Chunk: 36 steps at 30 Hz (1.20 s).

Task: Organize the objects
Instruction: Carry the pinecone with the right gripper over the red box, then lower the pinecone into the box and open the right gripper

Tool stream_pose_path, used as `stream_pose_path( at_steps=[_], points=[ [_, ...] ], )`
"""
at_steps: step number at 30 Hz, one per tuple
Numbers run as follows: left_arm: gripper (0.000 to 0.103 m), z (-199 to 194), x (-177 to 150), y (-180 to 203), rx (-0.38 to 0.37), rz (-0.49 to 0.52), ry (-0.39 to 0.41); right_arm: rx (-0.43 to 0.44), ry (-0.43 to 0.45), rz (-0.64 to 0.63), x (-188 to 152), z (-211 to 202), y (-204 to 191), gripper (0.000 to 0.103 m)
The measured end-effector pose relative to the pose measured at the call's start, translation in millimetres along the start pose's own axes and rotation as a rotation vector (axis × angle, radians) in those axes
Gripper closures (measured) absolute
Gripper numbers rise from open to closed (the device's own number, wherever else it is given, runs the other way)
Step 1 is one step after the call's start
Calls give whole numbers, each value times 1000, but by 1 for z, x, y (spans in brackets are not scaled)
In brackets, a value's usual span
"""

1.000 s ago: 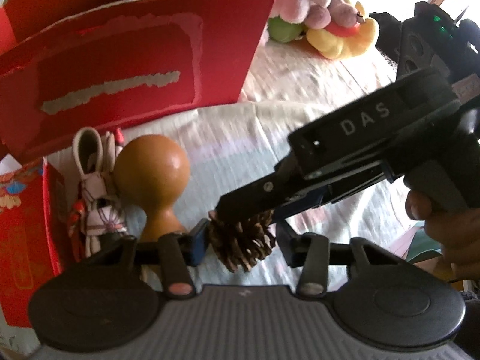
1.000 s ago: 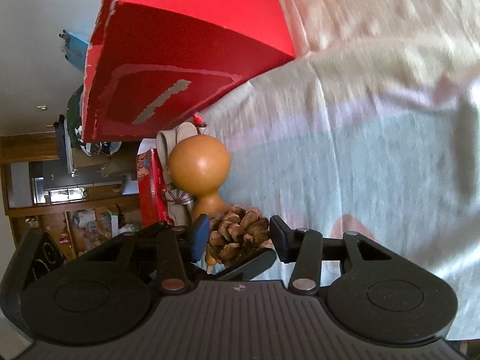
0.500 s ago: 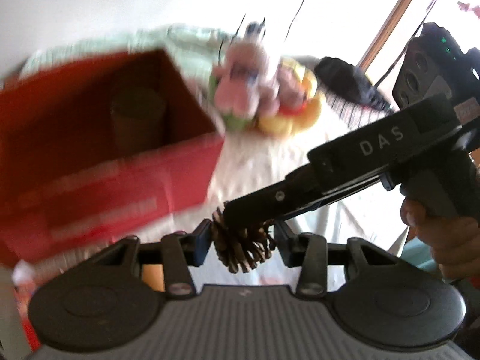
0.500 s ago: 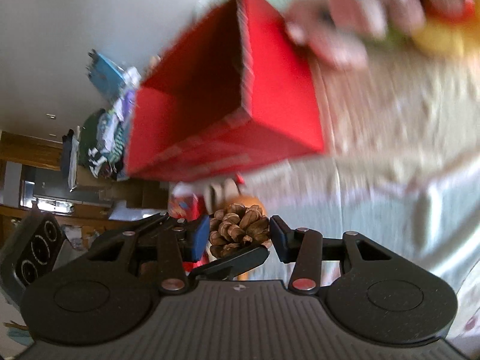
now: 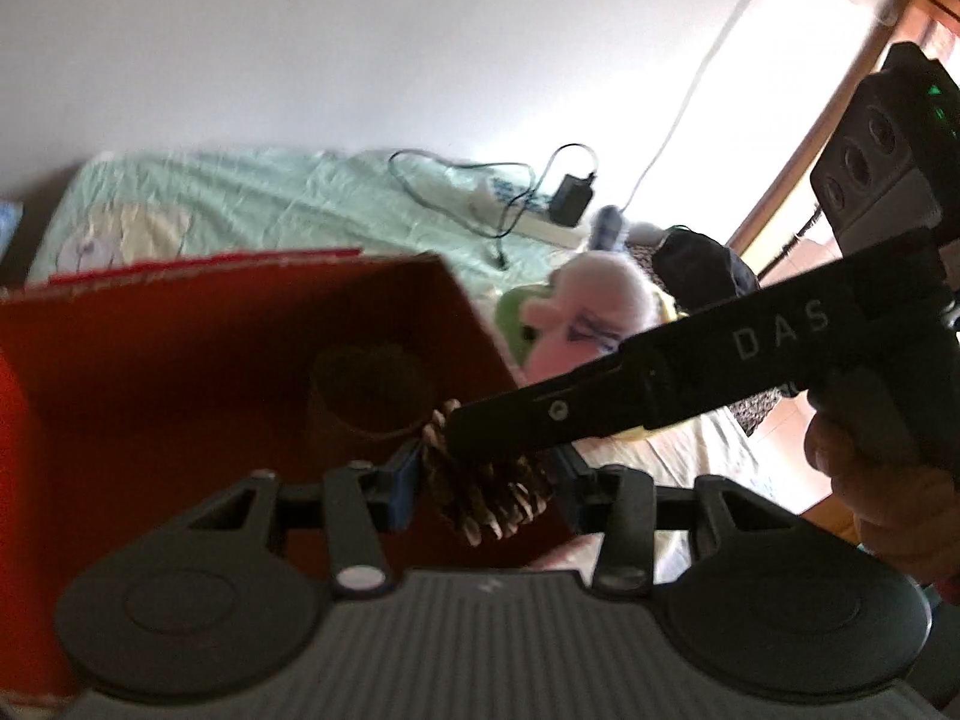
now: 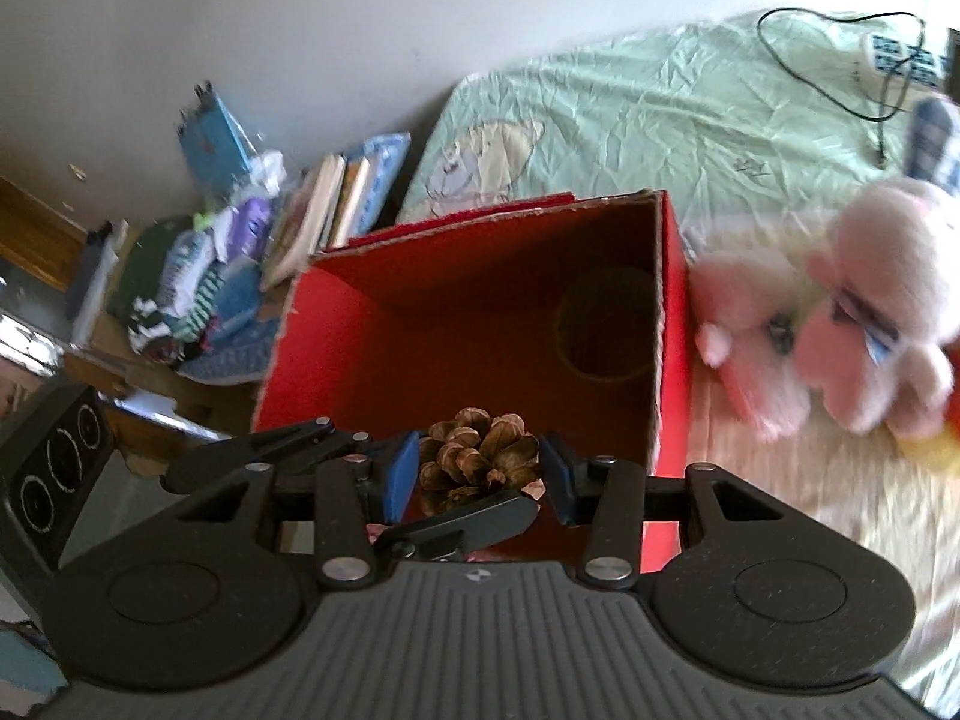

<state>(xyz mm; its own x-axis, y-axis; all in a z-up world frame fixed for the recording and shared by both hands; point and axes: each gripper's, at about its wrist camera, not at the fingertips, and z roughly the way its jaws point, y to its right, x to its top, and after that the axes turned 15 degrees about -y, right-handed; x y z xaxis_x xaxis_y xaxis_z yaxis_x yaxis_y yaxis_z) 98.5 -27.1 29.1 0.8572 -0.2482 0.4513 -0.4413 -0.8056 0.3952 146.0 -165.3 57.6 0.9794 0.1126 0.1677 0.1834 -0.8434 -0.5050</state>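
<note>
Both grippers have risen from bed level, the pine cone clamped between left gripper and right gripper fingers; red box opening lies beyond the fingertips. Transport step; next: advance over opening, release

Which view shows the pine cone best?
The right wrist view: the pine cone shows whole, sharp and well lit. In the left wrist view it is blurred, and the right gripper covers its top.
</note>
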Motion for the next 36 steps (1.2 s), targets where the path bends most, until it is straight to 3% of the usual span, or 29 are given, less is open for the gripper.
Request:
stream_pose_path(
  at_steps=[8,17,21,27,36],
  points=[
    [50,30,0,-32,-2,-49,-86,-186,-108,-38,28,36,-8,56],
    [47,28,-11,-44,89,-12,-135,-530,-295,-227,46,86,-44,56],
    [44,26,-15,-52,106,-16,-150,-644,-384,-299,46,106,-52,61],
    [44,20,-21,-62,105,-32,-144,-714,-422,-319,49,113,-49,61],
    [44,10,-20,-64,137,-45,-124,-649,-352,-288,41,93,-38,62]
  ],
)
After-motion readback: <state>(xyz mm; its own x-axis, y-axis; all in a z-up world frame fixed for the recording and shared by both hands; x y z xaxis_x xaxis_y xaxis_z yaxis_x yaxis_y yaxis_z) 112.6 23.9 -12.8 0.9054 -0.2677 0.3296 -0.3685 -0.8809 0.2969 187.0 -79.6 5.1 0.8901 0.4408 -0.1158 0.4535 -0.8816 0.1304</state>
